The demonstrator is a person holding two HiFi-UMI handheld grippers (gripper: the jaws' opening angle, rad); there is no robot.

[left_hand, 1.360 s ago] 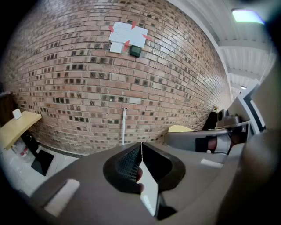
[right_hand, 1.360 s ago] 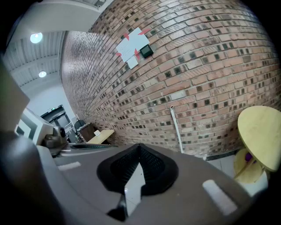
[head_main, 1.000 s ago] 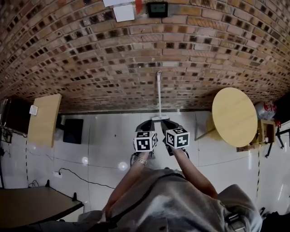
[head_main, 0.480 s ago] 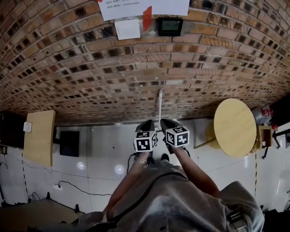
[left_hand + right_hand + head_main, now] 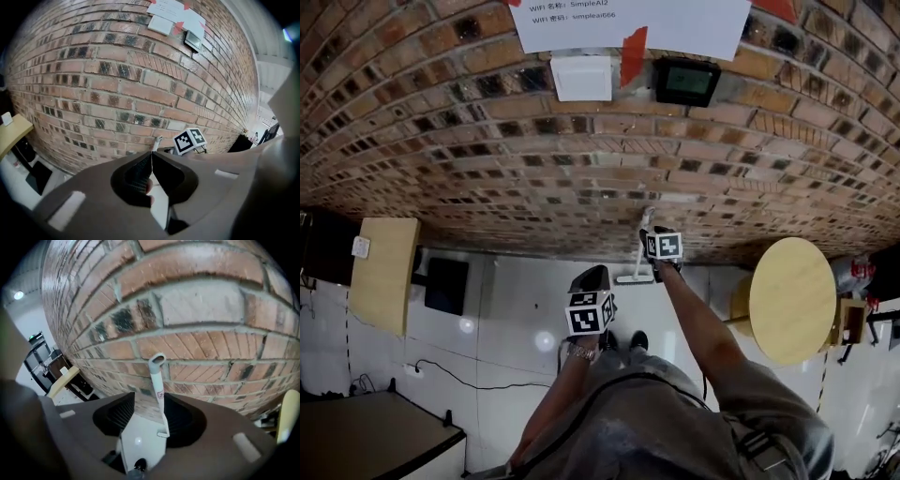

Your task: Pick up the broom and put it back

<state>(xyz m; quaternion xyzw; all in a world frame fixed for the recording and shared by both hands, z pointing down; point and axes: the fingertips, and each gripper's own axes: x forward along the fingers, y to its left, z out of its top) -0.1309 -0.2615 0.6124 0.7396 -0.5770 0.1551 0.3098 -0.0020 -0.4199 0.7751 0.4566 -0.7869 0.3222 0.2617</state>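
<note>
A white broom (image 5: 643,225) leans upright against the brick wall (image 5: 487,159), with its head (image 5: 633,278) on the floor. My right gripper (image 5: 651,240) reaches out to the handle near its top. In the right gripper view the broom handle (image 5: 159,392) stands between the jaws of my right gripper (image 5: 150,404), close to the right-hand jaw. Those jaws have just been opening and do not press on the handle. My left gripper (image 5: 592,276) hangs lower and nearer my body, shut (image 5: 151,155) on nothing. The left gripper view also shows the broom's tip (image 5: 157,140).
A round wooden table (image 5: 789,298) stands at the right by the wall. A wooden board (image 5: 382,270) and a black box (image 5: 448,284) are at the left. A cable (image 5: 478,375) lies on the white floor, beside a dark desk (image 5: 366,431) at the lower left.
The person has stepped closer to the wall. My right gripper went forward from beside the left one to the broom handle, and its jaws now stand apart. The left gripper stays shut.
</note>
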